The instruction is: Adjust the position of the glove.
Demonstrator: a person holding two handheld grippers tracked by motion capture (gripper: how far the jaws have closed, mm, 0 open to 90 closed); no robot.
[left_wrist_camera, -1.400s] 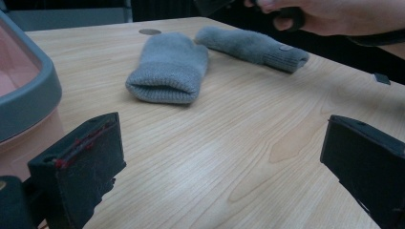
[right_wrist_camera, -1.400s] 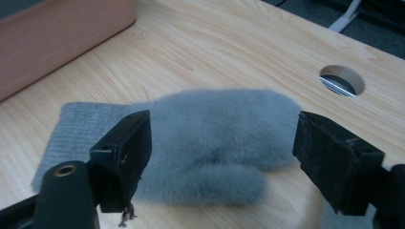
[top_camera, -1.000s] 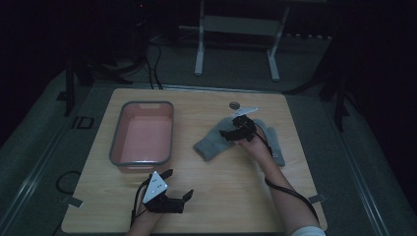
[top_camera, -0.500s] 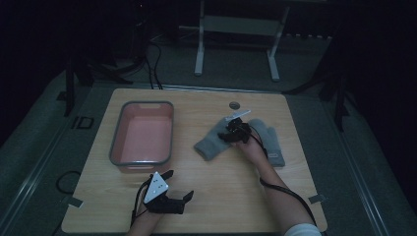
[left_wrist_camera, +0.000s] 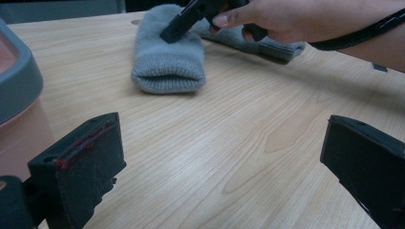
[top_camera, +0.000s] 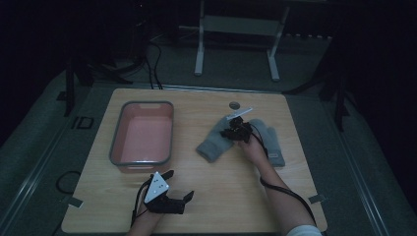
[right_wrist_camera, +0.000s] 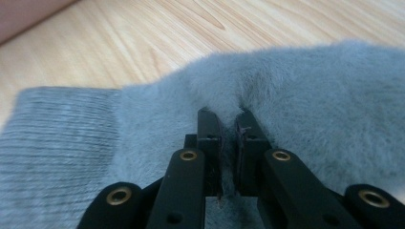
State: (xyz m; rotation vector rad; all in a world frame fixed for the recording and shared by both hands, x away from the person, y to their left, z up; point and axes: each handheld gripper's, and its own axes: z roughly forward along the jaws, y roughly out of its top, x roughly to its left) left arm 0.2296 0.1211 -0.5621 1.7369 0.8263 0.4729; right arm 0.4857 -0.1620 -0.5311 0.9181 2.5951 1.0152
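Your right tongs [top_camera: 231, 132] had just been closing, and in the right gripper view the jaws were nearly together with a fold of the grey mitten [right_wrist_camera: 305, 95] pinched between them. This mitten [top_camera: 215, 141] lay flat on the bench [top_camera: 206, 206], right of the pink tub [top_camera: 142, 138], with its cuff toward you. A second grey mitten [top_camera: 269, 142] lay just beside it, under your right hand [top_camera: 253, 149]. Your left tongs [top_camera: 178, 184] rested near the front edge of the bench, jaws wide apart, with nothing between them.
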